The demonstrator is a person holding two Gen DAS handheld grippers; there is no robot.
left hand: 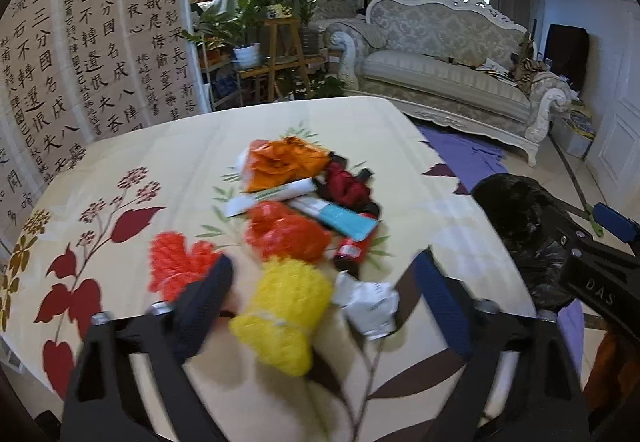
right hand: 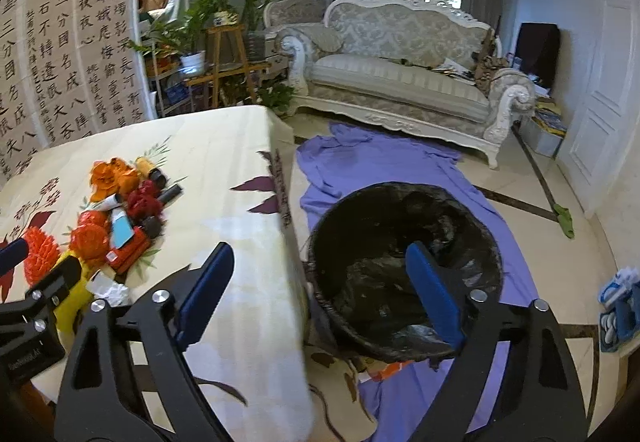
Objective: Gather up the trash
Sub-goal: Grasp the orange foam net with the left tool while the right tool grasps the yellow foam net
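A ribbed yellow foam net point(left hand: 286, 316) is framed between the wide-spread left gripper point(left hand: 324, 278) on the floral-clothed bench point(left hand: 120, 170), while the wide-spread, empty right gripper point(right hand: 320, 274) is held over the round, black-lined bin point(right hand: 404, 270).

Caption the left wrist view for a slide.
Open left gripper nears a yellow net in the trash pile on the table, bin alongside.

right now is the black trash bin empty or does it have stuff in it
Looks empty: the right wrist view into the black-lined trash bin shows only crumpled black liner; its very bottom is dark.
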